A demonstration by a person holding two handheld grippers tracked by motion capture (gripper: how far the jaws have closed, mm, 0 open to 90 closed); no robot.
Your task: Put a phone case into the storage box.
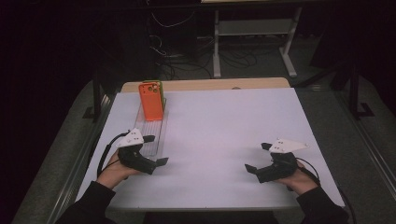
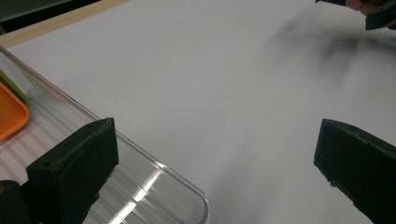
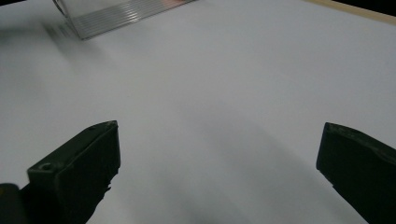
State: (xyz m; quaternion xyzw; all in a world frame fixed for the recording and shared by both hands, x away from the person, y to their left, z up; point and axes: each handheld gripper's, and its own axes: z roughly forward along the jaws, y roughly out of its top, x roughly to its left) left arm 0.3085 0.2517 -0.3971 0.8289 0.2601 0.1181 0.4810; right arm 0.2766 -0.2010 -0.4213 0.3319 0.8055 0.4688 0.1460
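High view: left gripper (image 1: pixel 155 150) wide open, empty, beside clear ridged tray (image 1: pixel 156 128); right gripper (image 1: pixel 258 157) likewise open, empty. Orange phone case (image 1: pixel 151 101) upright, likely light, slick; best pinched across side edges.

An orange phone case (image 1: pixel 151 101) stands upright in a clear rack (image 1: pixel 152 132) on the white counter (image 1: pixel 224 135); both hand-held grippers rest apart, jaws spread.

Dim room, bright tabletop (soft shadows), slight blur
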